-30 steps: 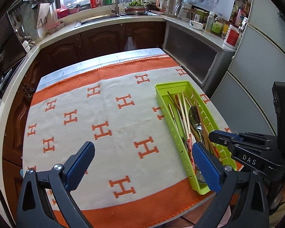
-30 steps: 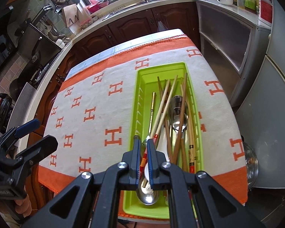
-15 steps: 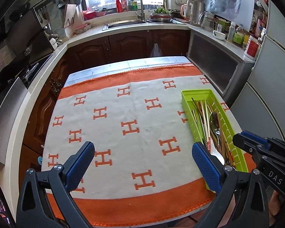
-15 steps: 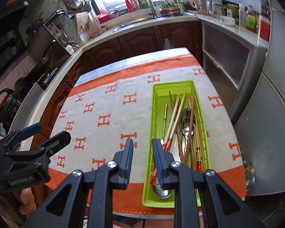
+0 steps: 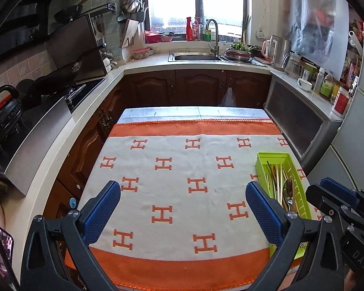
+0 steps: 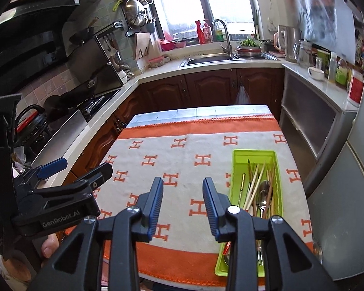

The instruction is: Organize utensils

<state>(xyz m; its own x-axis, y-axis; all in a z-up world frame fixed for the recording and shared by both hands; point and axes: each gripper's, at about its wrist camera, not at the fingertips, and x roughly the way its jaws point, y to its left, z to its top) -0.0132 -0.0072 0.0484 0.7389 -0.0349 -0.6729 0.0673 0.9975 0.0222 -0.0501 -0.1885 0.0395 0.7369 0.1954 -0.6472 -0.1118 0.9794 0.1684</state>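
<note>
A lime green utensil tray (image 5: 301, 186) (image 6: 237, 155) lies on the right side of the table. It holds chopsticks (image 6: 256, 181), a metal spoon (image 6: 263, 194) and other utensils. My left gripper (image 5: 183, 203) is open and empty, held back above the table's near edge. My right gripper (image 6: 183, 194) is open and empty, above the near edge just left of the tray. The right gripper also shows in the left wrist view (image 5: 337, 201), and the left gripper in the right wrist view (image 6: 60, 181).
An orange and cream H-patterned cloth (image 5: 177, 184) covers the table. Counters with a sink (image 5: 196, 57) and stove (image 5: 24, 111) surround it at the back and left. A grey fridge (image 6: 347, 194) stands close on the right.
Both grippers have pulled back and up from the table. My right gripper, shut a second ago over the tray's utensils, has opened and come away empty. The left stayed open.
</note>
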